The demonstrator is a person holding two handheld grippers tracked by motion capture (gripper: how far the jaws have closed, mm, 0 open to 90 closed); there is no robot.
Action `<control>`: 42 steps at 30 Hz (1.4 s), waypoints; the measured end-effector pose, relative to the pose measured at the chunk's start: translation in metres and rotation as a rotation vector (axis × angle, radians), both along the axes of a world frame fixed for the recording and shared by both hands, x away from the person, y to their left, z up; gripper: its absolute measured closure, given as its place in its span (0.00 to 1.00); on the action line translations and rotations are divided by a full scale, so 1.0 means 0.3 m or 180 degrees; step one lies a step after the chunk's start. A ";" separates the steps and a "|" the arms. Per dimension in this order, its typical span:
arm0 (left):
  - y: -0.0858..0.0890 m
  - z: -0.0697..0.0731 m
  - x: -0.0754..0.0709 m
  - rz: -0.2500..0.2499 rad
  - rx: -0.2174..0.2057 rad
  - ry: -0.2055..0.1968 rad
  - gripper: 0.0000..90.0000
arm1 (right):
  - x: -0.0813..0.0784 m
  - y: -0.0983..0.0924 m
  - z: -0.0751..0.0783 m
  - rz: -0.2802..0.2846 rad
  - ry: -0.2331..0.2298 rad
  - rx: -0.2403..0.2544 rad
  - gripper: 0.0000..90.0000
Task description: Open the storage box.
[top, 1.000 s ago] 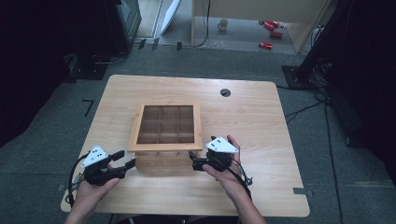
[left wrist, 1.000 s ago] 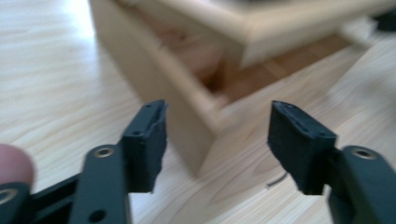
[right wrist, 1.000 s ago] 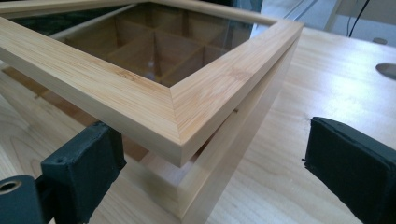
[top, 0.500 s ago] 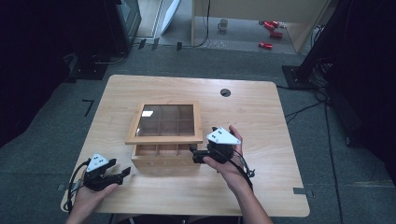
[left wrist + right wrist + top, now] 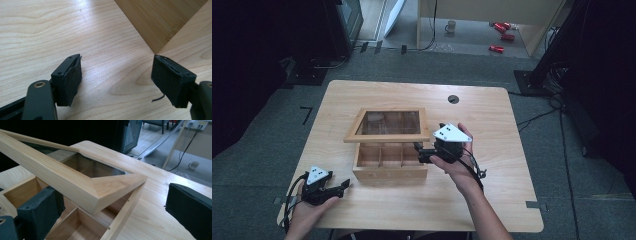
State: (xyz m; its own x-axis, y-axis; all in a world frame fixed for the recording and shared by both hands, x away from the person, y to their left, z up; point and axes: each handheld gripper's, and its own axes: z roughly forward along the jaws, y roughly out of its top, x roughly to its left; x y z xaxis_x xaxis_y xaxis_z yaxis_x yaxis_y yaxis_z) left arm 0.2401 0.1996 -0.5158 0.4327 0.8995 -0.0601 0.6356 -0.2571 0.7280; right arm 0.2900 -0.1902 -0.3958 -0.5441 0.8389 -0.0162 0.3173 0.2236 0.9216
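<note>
A rectangular pale wooden surface [image 5: 492, 130] with rounded corners and a fine straight grain is being shown from above, standing on a grey carpeted floor [image 5: 272, 135]. A round dark grommet hole [image 5: 453, 99] is being shown near its far edge.

Near the middle of the surface, a light wooden box divided into square compartments [image 5: 389, 162] is being displayed with its lid raised. The lid, a mitred wooden frame around a clear glass pane [image 5: 388, 125], is being held tilted above the box, its front edge lifted and its far edge low. In the right gripper view, the frame's smooth mitred corner [image 5: 117, 186] is being seen jutting over the thin partition walls [image 5: 75, 220] of the compartments.

The right gripper [image 5: 424, 150], black with a grey three-cornered plate, is being held at the box's right side, just under the lid's front right corner. Its padded fingers [image 5: 40, 207] are being kept wide apart, one inside the box rim and the other outside above the bare surface; whether the lid is being touched by them cannot be told.

The left gripper [image 5: 339, 187] is being held near the surface's front left corner, apart from the box. Its black, cloth-textured fingers [image 5: 72, 77] are being shown spread open with nothing between them, above the bare wood, with the box's near corner [image 5: 155, 32] ahead.
</note>
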 end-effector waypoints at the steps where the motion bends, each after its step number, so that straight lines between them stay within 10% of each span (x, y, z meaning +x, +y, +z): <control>1: -0.011 -0.004 -0.002 0.0010 0.0083 -0.0045 0.27 | 0.010 0.003 0.008 0.0040 -0.0015 -0.0039 0.02; 15: -0.015 -0.003 -0.003 0.0008 0.0103 -0.0039 0.27 | 0.072 0.015 0.060 0.0249 -0.0313 -0.0040 0.02; 28: -0.003 -0.003 0.003 0.0026 -0.0017 -0.0017 0.27 | 0.122 0.039 0.021 0.0164 -0.0532 -0.0002 0.43; 42: -0.005 -0.003 0.003 0.0034 -0.0011 -0.0022 0.27 | 0.147 0.029 0.036 0.0187 -0.0640 -0.0001 0.52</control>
